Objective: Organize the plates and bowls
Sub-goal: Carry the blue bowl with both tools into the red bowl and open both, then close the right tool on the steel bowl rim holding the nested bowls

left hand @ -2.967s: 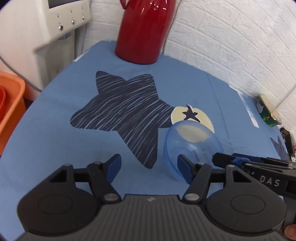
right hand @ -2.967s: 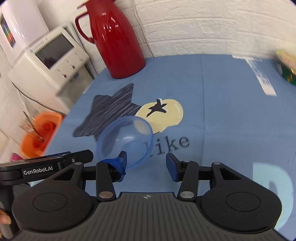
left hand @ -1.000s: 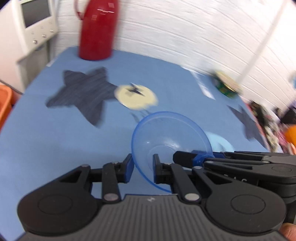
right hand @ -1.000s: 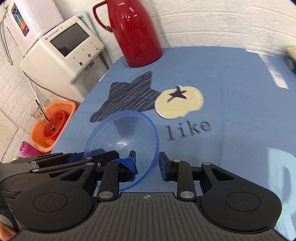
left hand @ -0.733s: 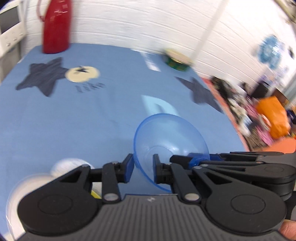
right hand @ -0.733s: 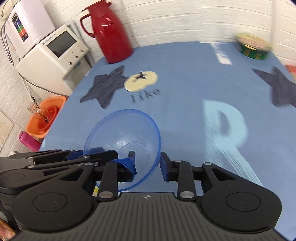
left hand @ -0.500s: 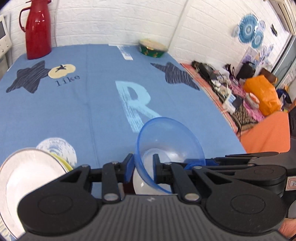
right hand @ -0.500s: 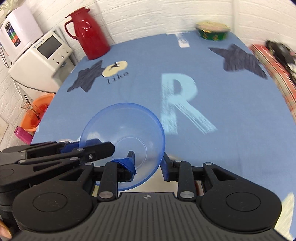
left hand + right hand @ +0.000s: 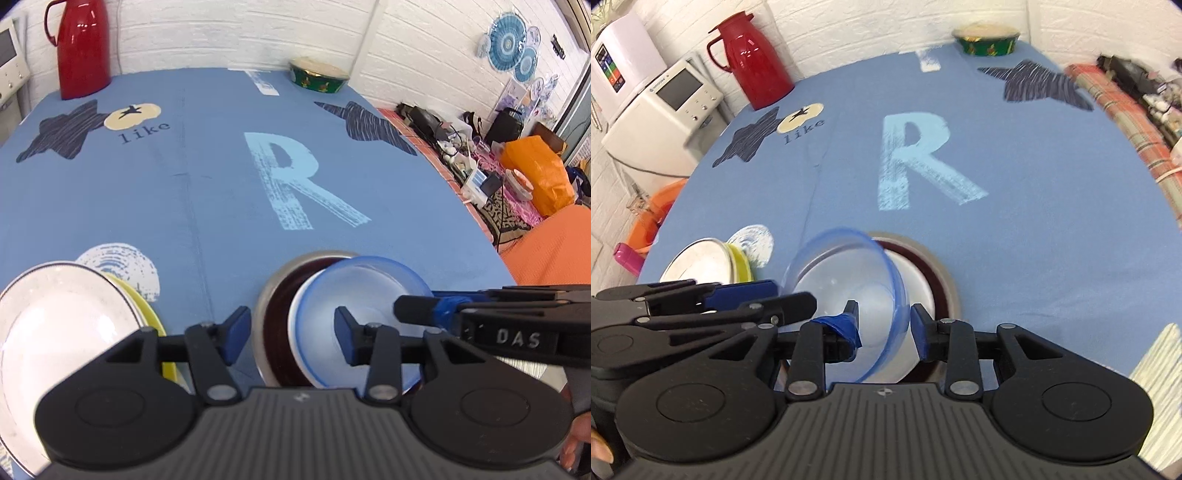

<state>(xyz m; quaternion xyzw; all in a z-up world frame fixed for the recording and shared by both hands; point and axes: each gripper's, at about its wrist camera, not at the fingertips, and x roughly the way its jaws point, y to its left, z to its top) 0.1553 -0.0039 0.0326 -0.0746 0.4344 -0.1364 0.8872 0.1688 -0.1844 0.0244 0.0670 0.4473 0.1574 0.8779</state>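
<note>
A clear blue plastic bowl (image 9: 354, 295) (image 9: 846, 280) sits in a white bowl that is nested in a dark red bowl (image 9: 275, 314) (image 9: 938, 277) at the near edge of the blue cloth. My left gripper (image 9: 288, 330) is open, its fingers straddling the bowls' left rims without touching the blue bowl. My right gripper (image 9: 884, 325) has its fingers on either side of the blue bowl's rim with a small gap showing. A white plate (image 9: 55, 317) (image 9: 698, 267) lies on a yellow plate (image 9: 147, 317) (image 9: 740, 262) to the left.
A red thermos (image 9: 83, 48) (image 9: 757, 55) stands at the far left of the table. A green patterned tin (image 9: 319, 75) (image 9: 986, 38) stands at the far edge. A white appliance (image 9: 661, 122) and an orange basin (image 9: 653, 218) are left of the table. Clutter lies on the floor to the right.
Both grippers carried the blue bowl back from the far left to the near edge and lowered it into the nested bowls. My left gripper has opened and let go of the rim.
</note>
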